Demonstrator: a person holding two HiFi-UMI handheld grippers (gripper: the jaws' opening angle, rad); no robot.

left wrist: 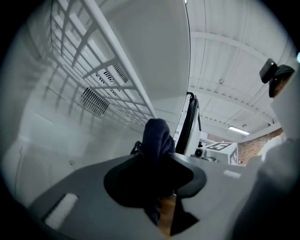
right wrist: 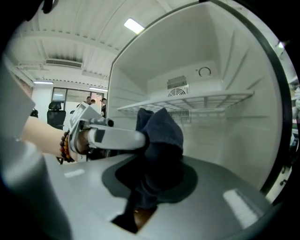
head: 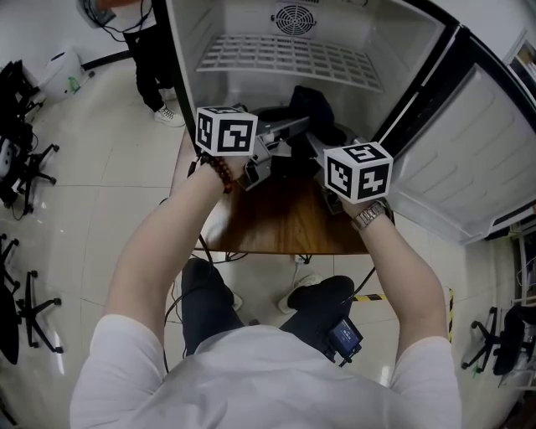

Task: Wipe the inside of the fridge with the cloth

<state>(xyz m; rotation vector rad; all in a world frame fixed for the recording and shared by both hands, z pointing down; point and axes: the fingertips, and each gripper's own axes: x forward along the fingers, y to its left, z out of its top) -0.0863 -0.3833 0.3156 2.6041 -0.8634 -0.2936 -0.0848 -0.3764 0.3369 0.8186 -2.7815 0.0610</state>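
A dark navy cloth (head: pixel 311 104) hangs bunched in front of the open white fridge (head: pixel 251 84), above its floor. Both grippers meet at it. My left gripper (head: pixel 295 128) comes in from the left and its jaws are shut on the cloth (left wrist: pixel 157 136), which fills the gap between them. My right gripper (head: pixel 322 152) comes in from the right and is shut on the same cloth (right wrist: pixel 161 131). In the right gripper view the left gripper (right wrist: pixel 140 139) reaches in from the left, its tips buried in the fabric.
A white wire shelf (head: pixel 285 57) spans the fridge, with a round fan vent (head: pixel 293 18) on the back wall. The open door (head: pixel 469 151) stands at the right. A brown wooden top (head: pixel 285 222) lies under my hands. Black office chairs (head: pixel 25 167) stand left.
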